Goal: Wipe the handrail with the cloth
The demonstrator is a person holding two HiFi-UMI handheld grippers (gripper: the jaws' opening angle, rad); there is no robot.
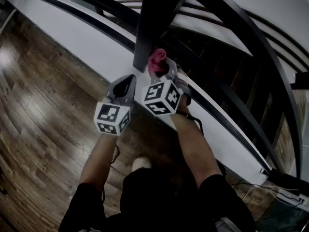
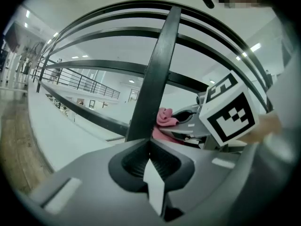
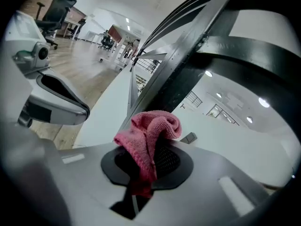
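Grip: right gripper (image 3: pixel 141 175) has its jaws pinched together on the cloth (image 3: pixel 149 131). The cloth is a pink knitted wad bunched above the pads, with a tail hanging down through the gap.
Cloth position: at the lower end of the dark post (image 1: pixel 155 18), just beside it. Neither view shows whether it touches the metal.
Second claw: left gripper (image 2: pixel 153 171) has its jaws closed on nothing and is held just beside the right one, on the floor side of the post.
Handrail: handrail (image 1: pixel 258 40) is a dark curved band sweeping past on the person's right, with thinner rails under it. The cloth sits apart from it, lower down by the look of it.
Surround: white ledge (image 1: pixel 82 42) runs beneath the railing, and the person stands on a wooden floor (image 1: pixel 38 115).
Step in hand: judged to be bringing the cloth to the railing to start a stroke, with the wiping hardly under way.
Method advised: raise the wad to the rail and press its broad fold against the metal, not the jaw tips. Follow the curve in long overlapping passes, with a firm pinch so the cloth does not drag out.
Risk: little cloth stands proud of the jaws, so plastic could scrape the rail. The idle gripper could also knock the post.
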